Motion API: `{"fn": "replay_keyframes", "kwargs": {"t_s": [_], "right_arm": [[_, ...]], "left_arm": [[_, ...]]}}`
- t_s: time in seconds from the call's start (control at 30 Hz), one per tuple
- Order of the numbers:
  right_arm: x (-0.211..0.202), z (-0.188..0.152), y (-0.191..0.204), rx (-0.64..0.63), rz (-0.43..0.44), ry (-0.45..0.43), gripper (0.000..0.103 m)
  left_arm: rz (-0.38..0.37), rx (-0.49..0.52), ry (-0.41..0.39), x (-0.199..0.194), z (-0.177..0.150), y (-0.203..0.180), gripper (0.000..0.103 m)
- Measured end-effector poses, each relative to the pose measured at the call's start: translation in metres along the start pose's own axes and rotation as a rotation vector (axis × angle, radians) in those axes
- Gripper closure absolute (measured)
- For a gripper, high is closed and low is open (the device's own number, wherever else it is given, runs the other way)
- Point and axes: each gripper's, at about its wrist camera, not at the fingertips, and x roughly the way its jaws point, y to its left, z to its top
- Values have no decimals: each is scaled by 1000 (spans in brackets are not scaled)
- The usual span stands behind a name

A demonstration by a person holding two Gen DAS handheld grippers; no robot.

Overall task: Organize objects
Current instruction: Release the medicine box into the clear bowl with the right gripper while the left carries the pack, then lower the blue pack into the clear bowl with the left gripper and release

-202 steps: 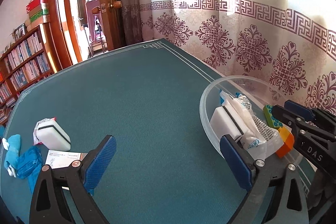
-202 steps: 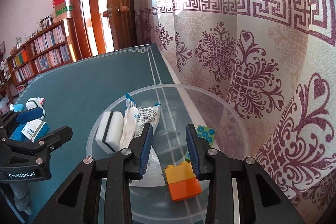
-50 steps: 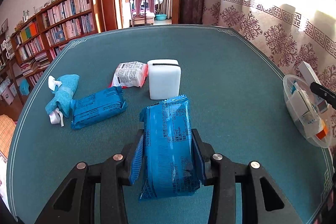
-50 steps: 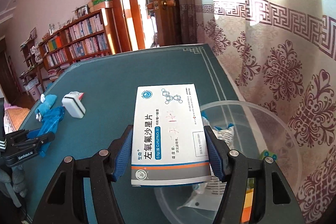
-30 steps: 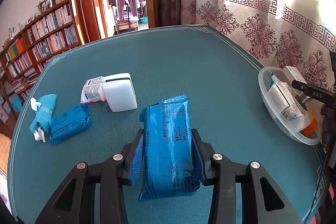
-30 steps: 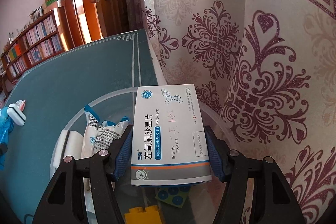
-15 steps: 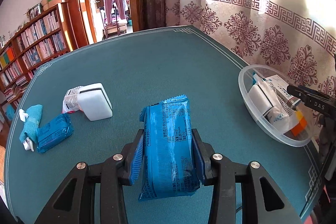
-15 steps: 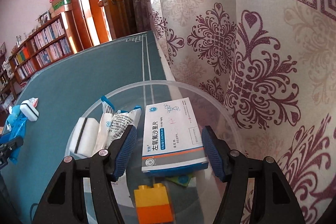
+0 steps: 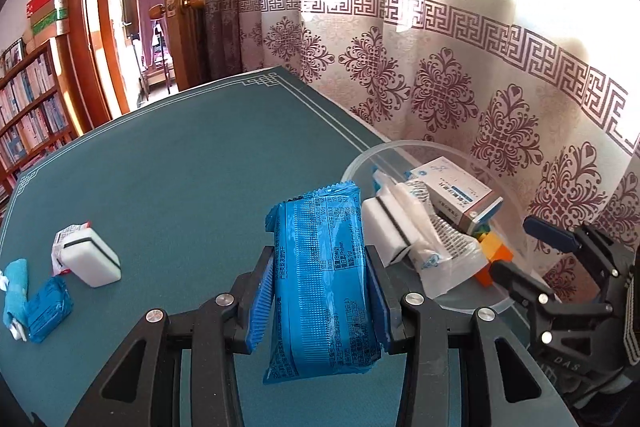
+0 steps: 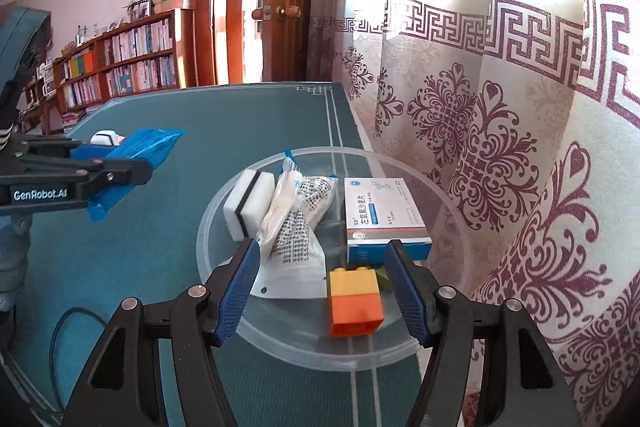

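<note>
My left gripper (image 9: 320, 287) is shut on a blue snack packet (image 9: 320, 279), held above the green table left of the clear plastic bowl (image 9: 360, 159). The packet also shows in the right wrist view (image 10: 136, 159). My right gripper (image 10: 322, 287) is open and empty above the bowl's near rim (image 10: 320, 351). In the bowl lie a white medicine box (image 10: 380, 211), a white sponge (image 10: 248, 203), plastic sachets (image 10: 296, 219) and a yellow-orange brick (image 10: 354, 301).
On the table's left lie a white sponge (image 9: 90, 261) on a small packet, a second blue packet (image 9: 48, 309) and a blue cloth (image 9: 14, 285). A patterned curtain (image 9: 480, 99) hangs right behind the bowl. A cable (image 10: 68, 323) lies on the table near my right gripper.
My right gripper opened, left the medicine box in the bowl and drew back. My left gripper carried the blue packet right, close to the bowl.
</note>
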Motion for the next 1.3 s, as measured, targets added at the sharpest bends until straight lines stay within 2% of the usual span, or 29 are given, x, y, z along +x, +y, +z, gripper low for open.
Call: {"fn": "replay_keyframes", "kwargs": {"t_s": [0.2,0.4,0.63,0.77,0.83,0.87,1.13,1.3], "right_arm": [[-11,-8,-11,50,19,0,37],[-10,-10,-20,83,38,5,37],[-6,-13,-22,104,61,15,37],[-2,-16,-18,99,77,31,37],[-2,-17,-16,97,81,30,37],[-3,-17,-16,97,82,29,37],[-3,-17,-18,107,74,26,37],[0,-17,-17,101,72,29,37]], "left_arm": [[-79,29,-1,9,11,-30,59],[-127,22,39,28,26,-49,59],[-154,22,63,50,46,-66,59],[-160,21,49,61,57,-75,56],[-160,10,34,62,60,-74,37],[-159,0,23,61,60,-72,35],[-110,-50,35,58,53,-47,33],[-47,-19,16,51,42,-43,29]]}}
